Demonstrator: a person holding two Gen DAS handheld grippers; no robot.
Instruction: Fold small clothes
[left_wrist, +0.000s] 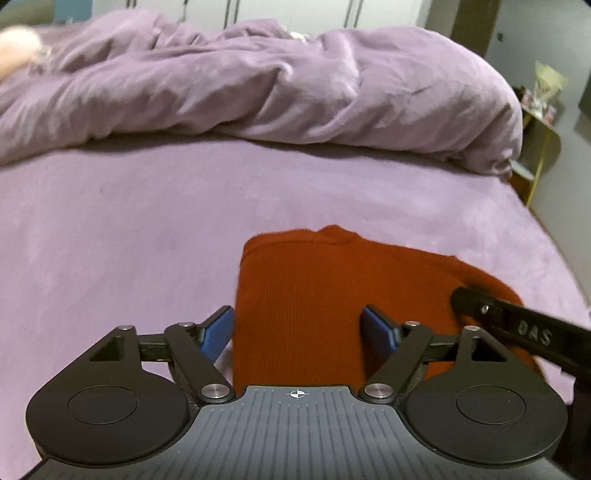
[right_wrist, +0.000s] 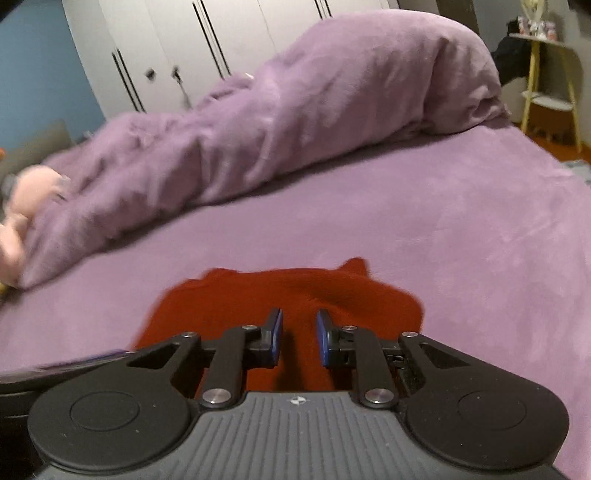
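Observation:
A dark red knitted garment lies folded on the purple bed sheet, with its collar at the far edge. My left gripper hovers over its near left part. Its blue pads stand wide apart and nothing is pinched between them. In the left wrist view my right gripper reaches in from the right onto the garment's right edge. In the right wrist view the right gripper has its pads close together. A raised fold of the red garment fills the narrow gap between them.
A bunched purple duvet lies across the far side of the bed. A pink soft toy sits at the far left. White wardrobe doors stand behind. A yellow-legged side table is beyond the bed's right edge.

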